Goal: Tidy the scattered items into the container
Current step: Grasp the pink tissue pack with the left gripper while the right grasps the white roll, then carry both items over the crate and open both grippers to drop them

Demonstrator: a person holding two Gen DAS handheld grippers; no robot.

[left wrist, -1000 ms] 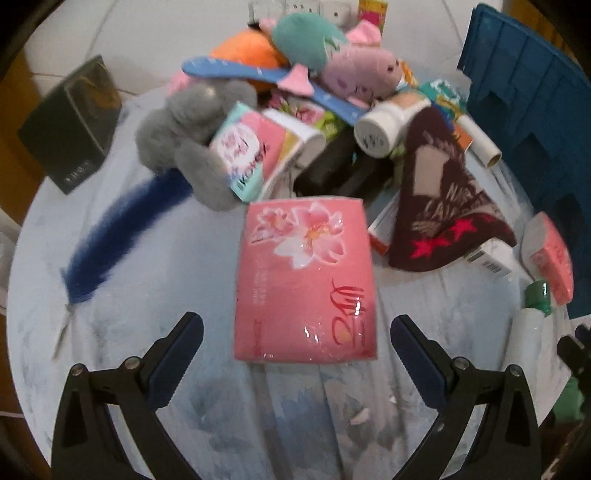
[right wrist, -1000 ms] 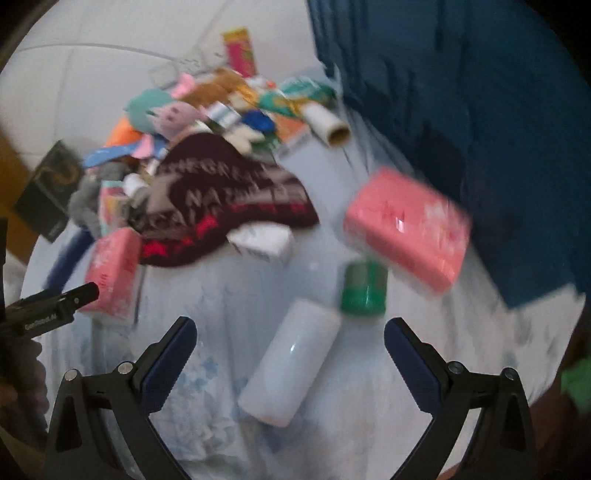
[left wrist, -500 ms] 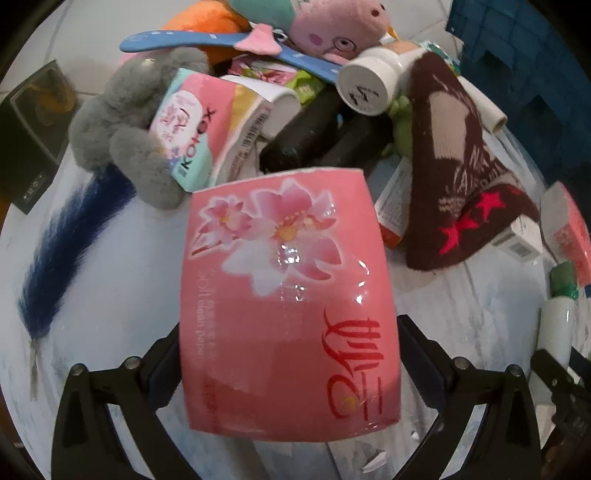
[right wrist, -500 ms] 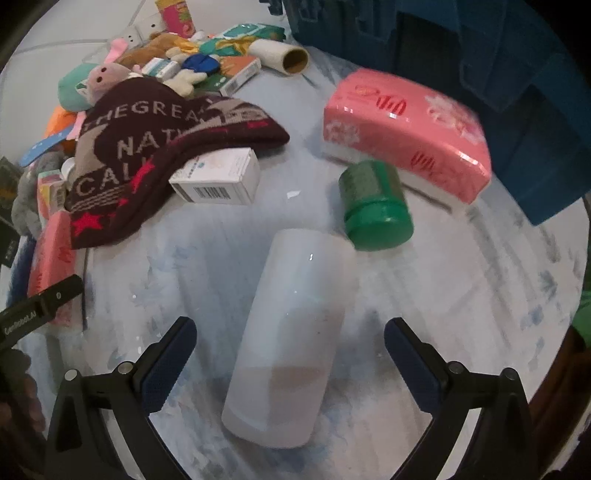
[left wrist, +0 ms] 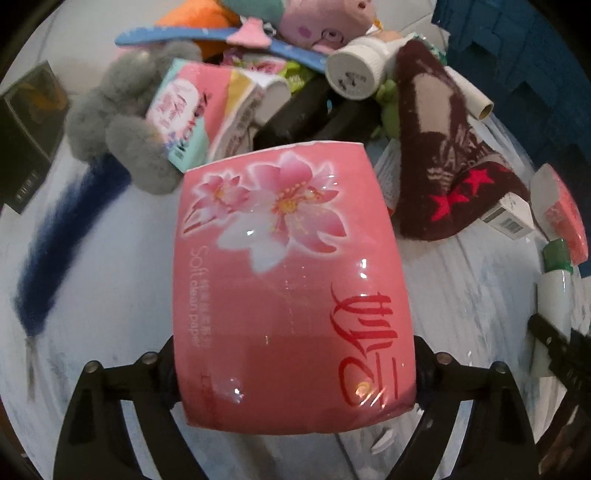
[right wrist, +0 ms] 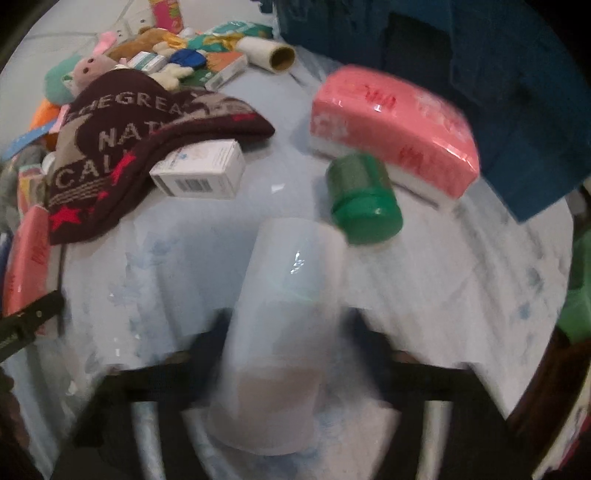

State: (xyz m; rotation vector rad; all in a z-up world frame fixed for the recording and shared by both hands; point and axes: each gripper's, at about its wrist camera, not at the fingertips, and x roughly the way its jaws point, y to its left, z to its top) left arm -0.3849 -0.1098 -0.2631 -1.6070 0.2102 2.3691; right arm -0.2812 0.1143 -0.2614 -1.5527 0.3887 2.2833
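My left gripper (left wrist: pixel 291 358) is shut on a pink tissue pack with a flower print (left wrist: pixel 288 236), which fills the middle of the left wrist view. My right gripper (right wrist: pixel 284 350) is shut on a white bottle with a green cap (right wrist: pixel 284 317); that frame is blurred. The blue container (right wrist: pixel 498 66) stands at the far right, also seen in the left wrist view (left wrist: pixel 517 55). A second pink tissue pack (right wrist: pixel 391 129) lies beside the container.
A heap lies at the back of the round table: a dark knit hat (right wrist: pixel 140 125), a white box (right wrist: pixel 201 170), plush toys (left wrist: pixel 314 18), a grey pompom toy (left wrist: pixel 125 114), a card tube (right wrist: pixel 269 53). A blue feather (left wrist: pixel 62 229) and a black box (left wrist: pixel 26 125) lie left.
Both grippers moved forward over their items and closed: the left on the pink tissue pack, the right on the white bottle. The right view is now blurred by motion.
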